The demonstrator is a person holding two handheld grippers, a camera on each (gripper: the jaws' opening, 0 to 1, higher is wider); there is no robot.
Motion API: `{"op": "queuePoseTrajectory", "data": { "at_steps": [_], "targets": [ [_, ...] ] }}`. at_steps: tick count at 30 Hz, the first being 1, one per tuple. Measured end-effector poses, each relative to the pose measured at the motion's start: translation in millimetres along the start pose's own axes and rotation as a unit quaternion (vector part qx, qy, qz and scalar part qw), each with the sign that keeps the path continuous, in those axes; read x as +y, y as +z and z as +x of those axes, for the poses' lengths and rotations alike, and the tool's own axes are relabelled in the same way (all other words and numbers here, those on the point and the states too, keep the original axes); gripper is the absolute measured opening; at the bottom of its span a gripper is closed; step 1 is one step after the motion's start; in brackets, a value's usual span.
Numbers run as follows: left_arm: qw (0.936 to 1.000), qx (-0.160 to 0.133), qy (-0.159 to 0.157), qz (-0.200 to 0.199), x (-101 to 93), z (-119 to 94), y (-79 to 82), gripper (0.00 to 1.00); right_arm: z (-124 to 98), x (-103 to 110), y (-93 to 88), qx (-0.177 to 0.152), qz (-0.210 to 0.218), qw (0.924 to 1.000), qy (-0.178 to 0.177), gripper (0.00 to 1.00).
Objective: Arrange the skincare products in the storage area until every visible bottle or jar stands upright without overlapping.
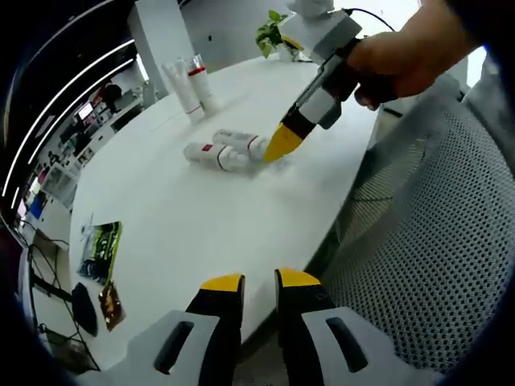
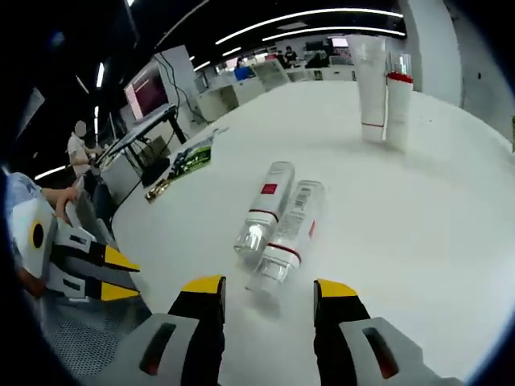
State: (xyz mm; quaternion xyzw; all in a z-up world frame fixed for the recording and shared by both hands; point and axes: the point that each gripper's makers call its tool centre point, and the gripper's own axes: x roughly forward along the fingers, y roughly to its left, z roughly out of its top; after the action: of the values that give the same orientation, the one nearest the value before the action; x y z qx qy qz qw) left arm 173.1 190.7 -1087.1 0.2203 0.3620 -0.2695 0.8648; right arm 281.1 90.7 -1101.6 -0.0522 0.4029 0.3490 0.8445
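Looking through the left gripper view, I see a round white table (image 1: 201, 233) in an open office, with ceiling strip lights, a white pillar and desks with monitors in the background. A potted plant (image 1: 273, 34) sits at the table's far edge, and a grey mesh chair back (image 1: 426, 241) stands at the right. On the table I count four skincare items: two bottles lying on their sides, touching each other, one (image 1: 211, 154) nearer me and one (image 1: 240, 141) behind it, and two upright tubes (image 1: 191, 87) standing side by side farther back. Printed packets (image 1: 103, 251) lie near the table's left edge. My left gripper (image 1: 259, 281) hangs over the near rim, its yellow-tipped jaws only slightly apart and holding nothing. My right gripper (image 1: 282, 143), gripped by a hand (image 1: 402, 60), has its yellow tips pointing down just beside the caps of the lying bottles; from here I cannot tell how wide those tips are.

Switching to the right gripper view, the same white table fills the middle, with office desks, a screen and seated people beyond. Both lying bottles (image 2: 278, 221) rest side by side, touching, caps toward me, just ahead of my right gripper (image 2: 269, 291), whose jaws are spread wide around nothing. Both upright tubes (image 2: 382, 96) stand together, well apart from the bottles. My left gripper (image 2: 96, 269) shows at the left edge.
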Motion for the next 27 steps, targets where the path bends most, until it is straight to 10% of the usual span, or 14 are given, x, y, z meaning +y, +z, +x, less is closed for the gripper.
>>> {"op": "queuePoseTrajectory", "data": {
  "at_steps": [13,27],
  "targets": [
    [0.9999,0.007,-0.005,0.011,-1.9,1,-3.2,0.11,7,-18,0.2,0.017,-0.055,0.9971,-0.049,0.13],
    [0.9999,-0.008,-0.009,-0.006,0.0,-1,2.7,0.13,-15,-19,15.5,-0.024,0.081,0.9964,0.004,0.1]
  ]
}}
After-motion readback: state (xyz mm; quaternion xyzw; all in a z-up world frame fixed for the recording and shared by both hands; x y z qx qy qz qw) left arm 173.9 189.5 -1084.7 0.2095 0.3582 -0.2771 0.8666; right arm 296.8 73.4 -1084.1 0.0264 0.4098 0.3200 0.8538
